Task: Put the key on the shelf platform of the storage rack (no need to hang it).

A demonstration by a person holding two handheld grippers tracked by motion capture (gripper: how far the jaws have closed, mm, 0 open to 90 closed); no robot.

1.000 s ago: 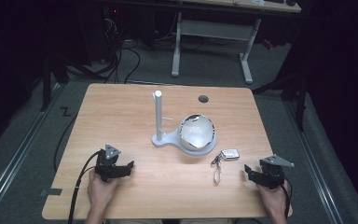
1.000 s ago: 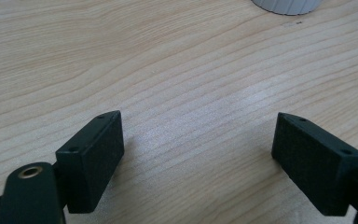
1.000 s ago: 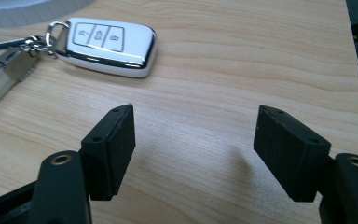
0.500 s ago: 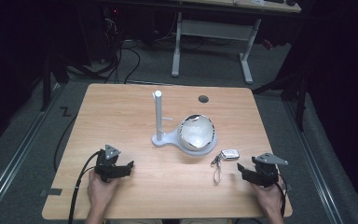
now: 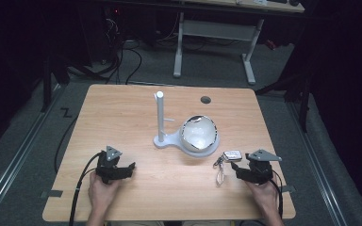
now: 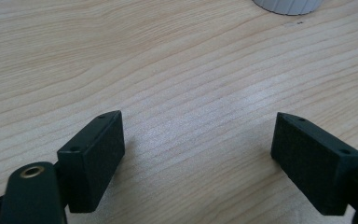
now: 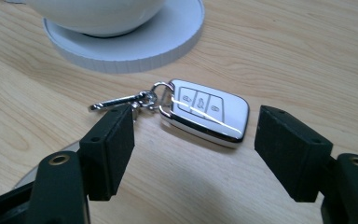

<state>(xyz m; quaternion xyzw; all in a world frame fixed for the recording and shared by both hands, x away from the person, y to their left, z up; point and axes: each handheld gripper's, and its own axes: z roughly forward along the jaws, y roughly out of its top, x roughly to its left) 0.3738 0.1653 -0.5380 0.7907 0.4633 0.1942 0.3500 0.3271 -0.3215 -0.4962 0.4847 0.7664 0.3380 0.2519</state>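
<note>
A person is sitting at a light wooden table [image 5: 122, 113], holding a two-jaw gripper in each hand. In the high view, the left gripper [image 5: 122, 168] is resting near the table's front left, well apart from everything else. The right gripper [image 5: 239, 170] is sitting at the front right, just beside a car key fob [image 5: 232, 155].

Near the table's middle, a white stand [image 5: 162, 140] is holding up a tall post, and a round white bowl [image 5: 199, 133] is resting on the stand's disc-shaped base.

The right gripper view is revealing what the high view blurs: the fob [image 7: 207, 112] is silver-edged with three buttons, lying flat with a metal ring and clip [image 7: 121, 101] attached. The jaws are standing wide apart, the fob lying just ahead of the gap, untouched.

The left gripper view is showing its jaws spread wide over bare wood grain, holding nothing, with the stand's ribbed white edge [image 6: 286, 5] peeking in at the top.
</note>
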